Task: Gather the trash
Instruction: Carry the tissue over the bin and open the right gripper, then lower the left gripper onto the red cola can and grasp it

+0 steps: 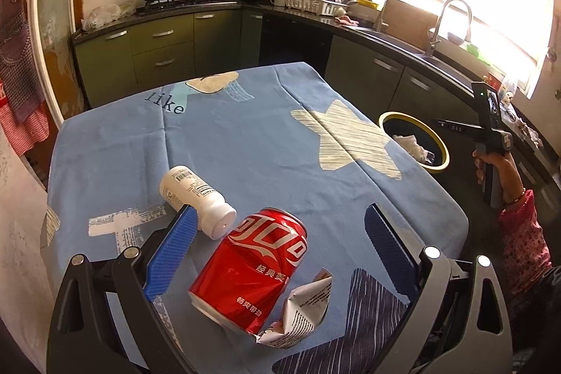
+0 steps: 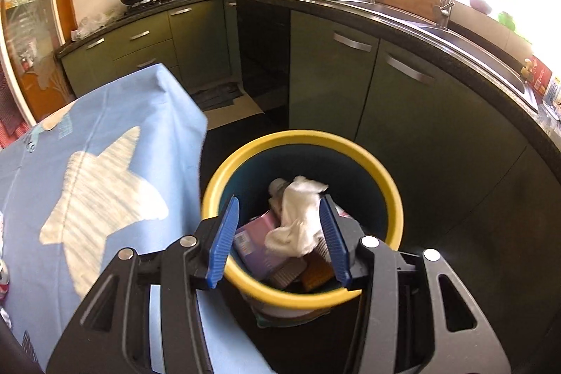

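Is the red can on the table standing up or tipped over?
Tipped over. The red can lies on its side on the blue tablecloth, dented, beside crumpled paper.

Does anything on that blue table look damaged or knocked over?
Yes. The red soda can lies on its side with dented walls, a crumpled paper scrap touching its lower end. The white bottle beside it also lies flat. All are trash awaiting the yellow-rimmed bin.

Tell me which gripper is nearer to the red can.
Left. The left gripper is open with the red can lying between its fingers on the table. The right gripper is off past the table's edge, over the yellow-rimmed bin.
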A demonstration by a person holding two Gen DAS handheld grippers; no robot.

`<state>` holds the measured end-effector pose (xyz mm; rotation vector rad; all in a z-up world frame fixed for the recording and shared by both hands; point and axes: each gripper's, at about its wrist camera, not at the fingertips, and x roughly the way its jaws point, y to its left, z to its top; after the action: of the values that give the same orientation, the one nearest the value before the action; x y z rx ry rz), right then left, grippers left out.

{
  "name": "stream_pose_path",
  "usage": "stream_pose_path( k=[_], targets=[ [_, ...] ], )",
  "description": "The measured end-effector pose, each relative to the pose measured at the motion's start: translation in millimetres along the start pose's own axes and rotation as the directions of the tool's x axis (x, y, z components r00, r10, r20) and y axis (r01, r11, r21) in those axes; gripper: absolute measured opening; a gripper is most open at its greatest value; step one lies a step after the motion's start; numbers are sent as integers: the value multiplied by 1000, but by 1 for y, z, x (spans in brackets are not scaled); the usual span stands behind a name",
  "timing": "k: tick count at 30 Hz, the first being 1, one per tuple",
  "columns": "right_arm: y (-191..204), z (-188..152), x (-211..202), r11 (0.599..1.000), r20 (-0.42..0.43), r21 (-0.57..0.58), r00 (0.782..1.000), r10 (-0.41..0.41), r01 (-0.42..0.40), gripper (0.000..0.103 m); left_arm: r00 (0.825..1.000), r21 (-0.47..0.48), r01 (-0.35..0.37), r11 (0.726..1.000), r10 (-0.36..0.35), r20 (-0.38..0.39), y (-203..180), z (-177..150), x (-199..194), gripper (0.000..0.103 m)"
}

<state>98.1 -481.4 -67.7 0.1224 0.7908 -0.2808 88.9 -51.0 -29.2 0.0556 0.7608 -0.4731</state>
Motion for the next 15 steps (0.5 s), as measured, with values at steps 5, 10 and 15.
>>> stream_pose_path(
  k=[5, 10, 15],
  targets=[
    [17, -19, -16, 999, -12, -2, 999, 50, -50, 49, 993, 108, 96, 990, -89, -72, 7, 1, 10, 95],
    [36, -29, -23, 998, -16, -20, 998, 65, -65, 49, 966, 153, 200, 968, -168, -196, 14, 1, 32, 94],
    [49, -35, -18, 996, -40, -24, 995, 86, -87, 49, 927, 101, 252, 963, -210, -312, 29, 2, 55, 85]
  ],
)
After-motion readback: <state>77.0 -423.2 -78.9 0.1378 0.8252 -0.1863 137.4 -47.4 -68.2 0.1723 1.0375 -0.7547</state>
